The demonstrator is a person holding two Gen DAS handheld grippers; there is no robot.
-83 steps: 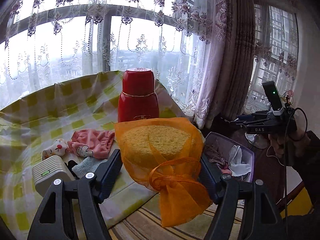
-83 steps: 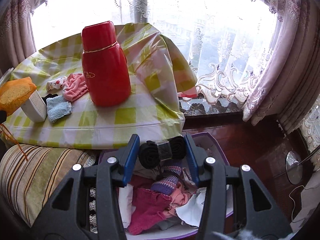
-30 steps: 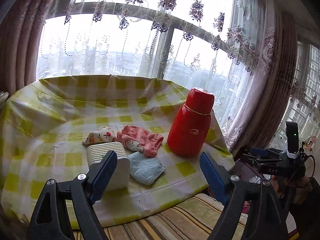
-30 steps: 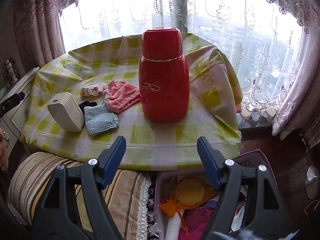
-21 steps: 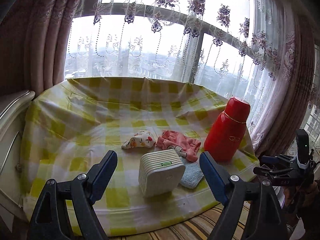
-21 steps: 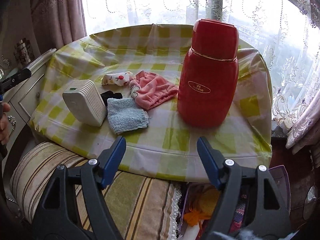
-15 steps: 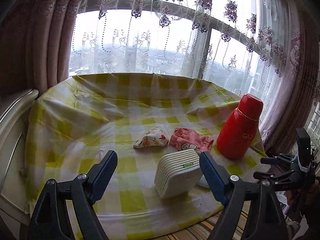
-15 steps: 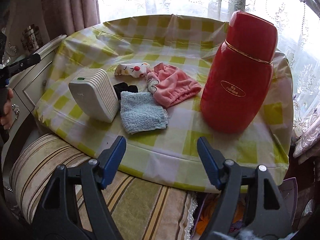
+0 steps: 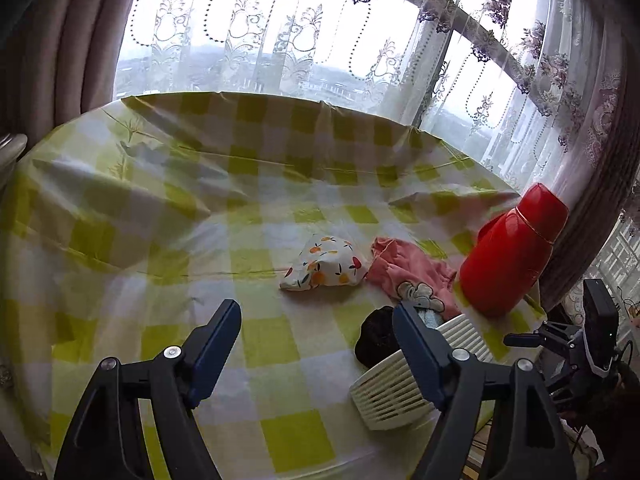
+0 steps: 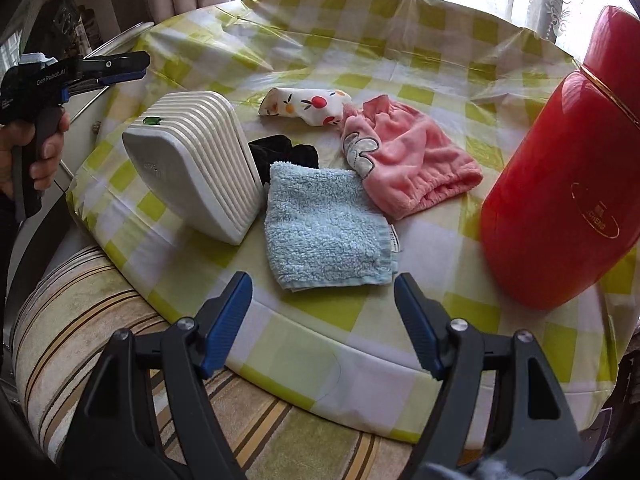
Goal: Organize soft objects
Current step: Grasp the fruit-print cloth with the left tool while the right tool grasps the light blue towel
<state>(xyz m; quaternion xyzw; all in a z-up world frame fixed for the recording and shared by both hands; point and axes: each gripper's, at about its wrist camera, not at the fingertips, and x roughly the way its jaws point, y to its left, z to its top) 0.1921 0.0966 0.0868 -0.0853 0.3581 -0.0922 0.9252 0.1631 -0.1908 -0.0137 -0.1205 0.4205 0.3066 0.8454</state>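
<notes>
Since the earlier frames both grippers have released their loads and swung back over the table. The right gripper stands open and empty just short of the blue towel. The left gripper is closing on nothing. Beyond the towel, the black item, pink cloth and fruit-print pouch remain uncollected.

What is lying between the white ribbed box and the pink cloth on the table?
In the right wrist view, the light blue towel lies between the white ribbed box and the pink cloth, with a black soft item just behind it.
</notes>
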